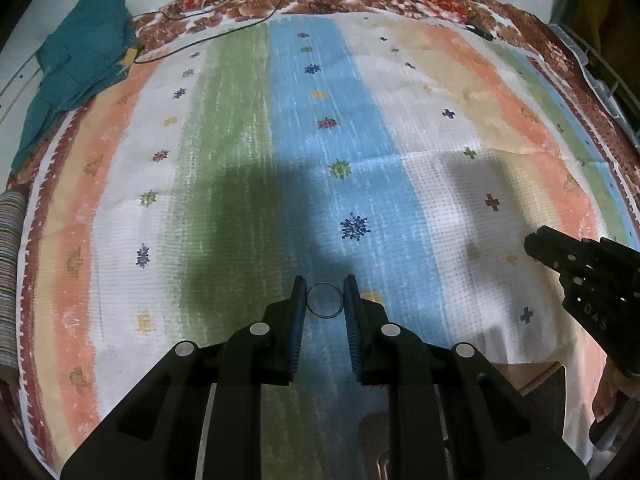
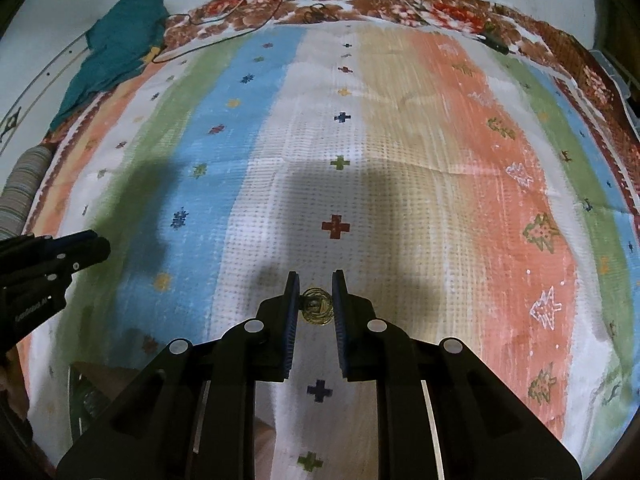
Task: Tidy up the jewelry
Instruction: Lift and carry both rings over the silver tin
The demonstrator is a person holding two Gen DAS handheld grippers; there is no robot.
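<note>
Striped woven cloth (image 1: pixel 400 168) carries both pieces. Left tongs (image 1: pixel 324 300) bracket a thin dark wire ring (image 1: pixel 324 303); right tongs (image 2: pixel 315 300) bracket a coiled gold ornament (image 2: pixel 316 306), each at 12 o'clock. Both sets narrowly parted; contact unclear. Pick-up step; next, close and lift.

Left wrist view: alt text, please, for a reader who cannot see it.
The left gripper holds a thin ring between its blue-padded fingers above a striped cloth. The right gripper enters from the right, and a teal cloth lies far left.

Broad bare striped cloth (image 1: pixel 320 120) ahead; teal garment (image 1: pixel 80 52) and cable (image 1: pixel 224 32) (far edge only) well apart
</note>
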